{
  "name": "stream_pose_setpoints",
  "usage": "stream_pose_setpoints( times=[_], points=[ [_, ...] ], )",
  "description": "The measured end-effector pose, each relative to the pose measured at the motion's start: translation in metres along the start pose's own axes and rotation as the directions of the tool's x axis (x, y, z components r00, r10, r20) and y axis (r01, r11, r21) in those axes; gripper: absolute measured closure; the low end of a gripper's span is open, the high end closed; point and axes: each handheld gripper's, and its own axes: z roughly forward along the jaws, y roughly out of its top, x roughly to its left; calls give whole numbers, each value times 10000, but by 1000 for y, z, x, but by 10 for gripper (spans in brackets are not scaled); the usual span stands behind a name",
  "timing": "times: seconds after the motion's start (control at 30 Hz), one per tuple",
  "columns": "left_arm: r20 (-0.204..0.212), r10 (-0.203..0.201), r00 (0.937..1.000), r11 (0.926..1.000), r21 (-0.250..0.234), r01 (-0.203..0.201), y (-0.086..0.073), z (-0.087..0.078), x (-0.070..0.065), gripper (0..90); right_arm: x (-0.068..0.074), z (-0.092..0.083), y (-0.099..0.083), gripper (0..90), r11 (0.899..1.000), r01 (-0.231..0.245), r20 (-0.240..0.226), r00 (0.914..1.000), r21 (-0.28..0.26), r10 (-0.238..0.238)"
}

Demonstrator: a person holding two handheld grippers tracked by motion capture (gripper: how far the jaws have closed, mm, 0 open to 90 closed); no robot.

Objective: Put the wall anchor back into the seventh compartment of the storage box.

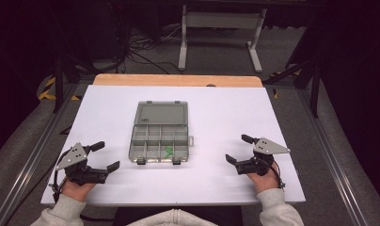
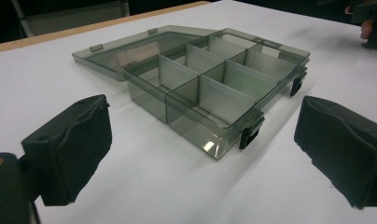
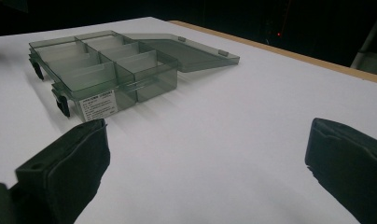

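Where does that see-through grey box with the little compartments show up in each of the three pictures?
High view: the compartment box lies at the table's middle, lid open flat on the far side.
Left gripper view: it sits at the centre, between the tongs, lid at upper left.
Right gripper view: it sits at upper left, lid to its right.
Shared landmark: the black latches on the box's front edge.

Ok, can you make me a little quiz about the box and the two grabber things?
1. True or false: the lid of the compartment box lies open.
2. What colour is the small thing inside the box? A red, B green, C blue.
3. Fill in: the jaws of the left gripper and the right gripper are both ____.

Key: 1 true. 2 B. 3 open, holding nothing.
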Motion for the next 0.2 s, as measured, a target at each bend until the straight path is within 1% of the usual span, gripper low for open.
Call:
stream_pose_setpoints(
  times=[0.1, 0.2],
  points=[
    [8, 23, 10000, 10000, 61, -23, 0, 0, 0, 47, 0, -1, 1, 2, 10000, -47, -49, 10000, -50, 46],
    [-35, 20, 10000, 10000, -27, -20, 0, 0, 0, 47, 0, -1, 1, 2, 10000, -46, -91, 9999, -56, 46]
  ],
)
